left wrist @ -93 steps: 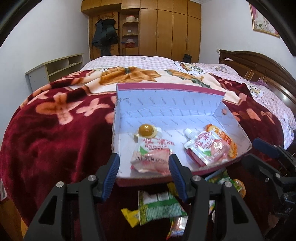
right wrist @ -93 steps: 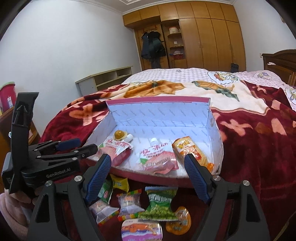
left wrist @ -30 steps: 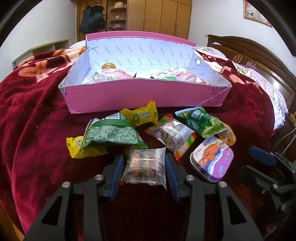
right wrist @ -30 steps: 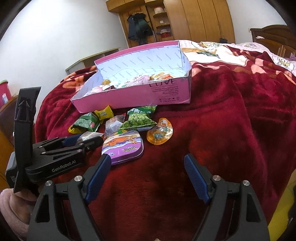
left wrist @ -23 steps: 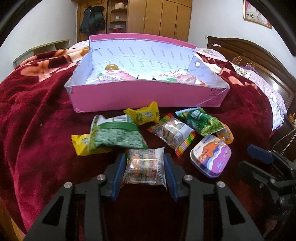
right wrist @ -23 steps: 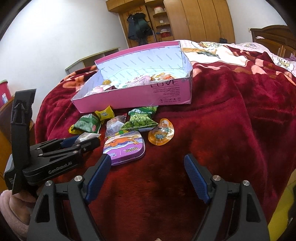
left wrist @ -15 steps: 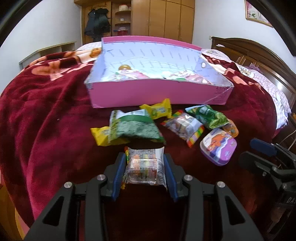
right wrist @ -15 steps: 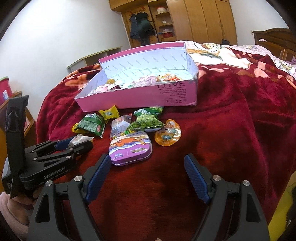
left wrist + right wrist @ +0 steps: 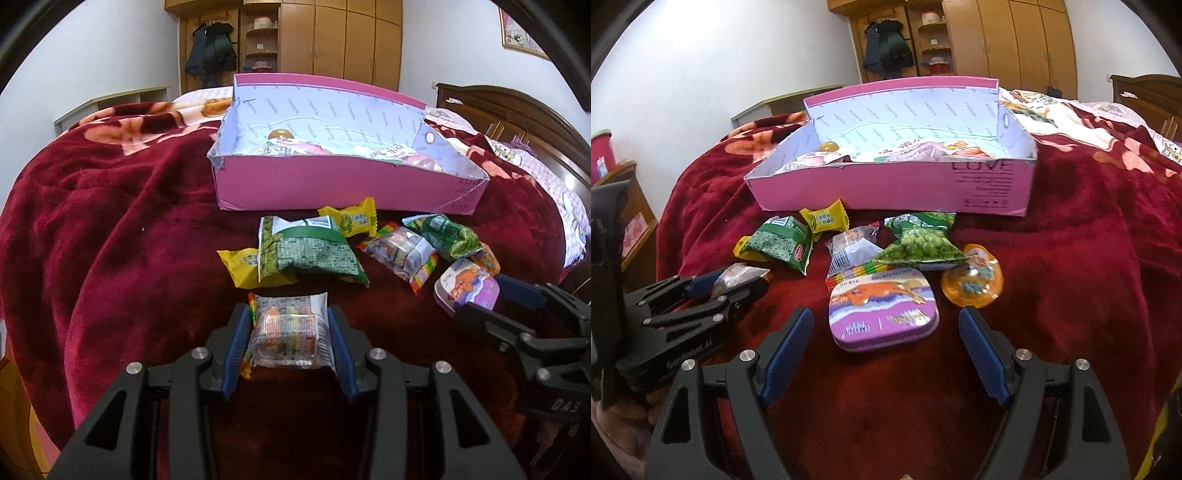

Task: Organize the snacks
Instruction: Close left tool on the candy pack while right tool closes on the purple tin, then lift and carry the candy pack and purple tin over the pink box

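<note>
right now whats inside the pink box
In the pink box: an amber jelly cup, pink-and-white pouches and an orange packet. The front wall hides their lower parts and most of the floor.

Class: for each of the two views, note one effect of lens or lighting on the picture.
Left wrist view: fisheye bends the long pink cardboard box and leaves dark corners. Right wrist view: the glossy purple rounded tin shows soft sheen, and the dark red plush blanket falls into shadow near the bottom.

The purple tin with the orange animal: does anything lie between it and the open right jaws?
Nothing visible does. The purple tin lies on bare red blanket just ahead of the right gripper, whose jaws stand open and empty.
</note>
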Demonstrator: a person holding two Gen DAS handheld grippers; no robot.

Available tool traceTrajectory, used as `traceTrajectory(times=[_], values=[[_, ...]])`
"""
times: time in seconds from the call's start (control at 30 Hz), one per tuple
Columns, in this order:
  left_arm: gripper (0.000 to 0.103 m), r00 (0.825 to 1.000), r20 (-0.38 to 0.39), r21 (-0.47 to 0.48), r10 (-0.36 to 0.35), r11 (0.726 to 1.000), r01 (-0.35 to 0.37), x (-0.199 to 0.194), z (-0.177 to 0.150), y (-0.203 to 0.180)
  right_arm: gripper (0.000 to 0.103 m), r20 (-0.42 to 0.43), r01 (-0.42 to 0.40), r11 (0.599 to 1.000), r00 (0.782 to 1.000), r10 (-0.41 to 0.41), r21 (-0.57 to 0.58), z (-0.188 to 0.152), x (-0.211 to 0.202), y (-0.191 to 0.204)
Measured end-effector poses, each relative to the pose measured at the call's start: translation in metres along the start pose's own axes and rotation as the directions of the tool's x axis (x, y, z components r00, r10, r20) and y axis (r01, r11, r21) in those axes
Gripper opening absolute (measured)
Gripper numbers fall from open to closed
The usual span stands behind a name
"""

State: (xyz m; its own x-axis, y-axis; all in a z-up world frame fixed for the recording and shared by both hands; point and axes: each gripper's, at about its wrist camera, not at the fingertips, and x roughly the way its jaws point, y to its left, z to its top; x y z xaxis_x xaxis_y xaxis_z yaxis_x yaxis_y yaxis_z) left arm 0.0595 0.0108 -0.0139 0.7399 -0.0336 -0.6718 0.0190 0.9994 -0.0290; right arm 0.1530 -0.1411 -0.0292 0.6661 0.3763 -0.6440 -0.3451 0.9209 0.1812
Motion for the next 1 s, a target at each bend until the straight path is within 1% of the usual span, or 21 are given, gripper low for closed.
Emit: traceTrajectory(times=[0.1, 0.17, 0.3, 0.4, 1.0], values=[[0.046, 1.0, 0.003, -0.013, -0.016, 1.0, 0.016, 0.001, -0.001, 0.003, 0.081, 0.01, 0.017, 1.0, 1.0, -0.017, 0.008, -0.003, 0.004, -0.001], [0.046, 1.0, 0.001, -0.018, -0.023, 1.0, 0.023, 0.002, -0.001, 0.004, 0.078, 0.012, 0.022, 1.0, 1.0, -0.023, 0.017, -0.004, 0.006, -0.002], [0.046, 1.0, 0.003, -0.017, -0.025, 1.0, 0.025, 0.003, -0.002, 0.005, 0.074, 0.012, 0.016, 0.999, 1.0, -0.017, 0.033, -0.003, 0.006, -0.006], [0.046, 1.0, 0.005, -0.02, -0.028, 0.999, 0.028, 0.002, -0.002, 0.005, 0.063, 0.014, 0.037, 0.999, 0.999, -0.037, 0.036, -0.003, 0.006, -0.006], [0.045, 0.998, 0.033, -0.043, -0.047, 0.998, 0.048, -0.02, 0.002, 0.007, 0.063, 0.049, -0.025, 0.996, 0.999, 0.021, 0.085, -0.009, -0.019, -0.009]])
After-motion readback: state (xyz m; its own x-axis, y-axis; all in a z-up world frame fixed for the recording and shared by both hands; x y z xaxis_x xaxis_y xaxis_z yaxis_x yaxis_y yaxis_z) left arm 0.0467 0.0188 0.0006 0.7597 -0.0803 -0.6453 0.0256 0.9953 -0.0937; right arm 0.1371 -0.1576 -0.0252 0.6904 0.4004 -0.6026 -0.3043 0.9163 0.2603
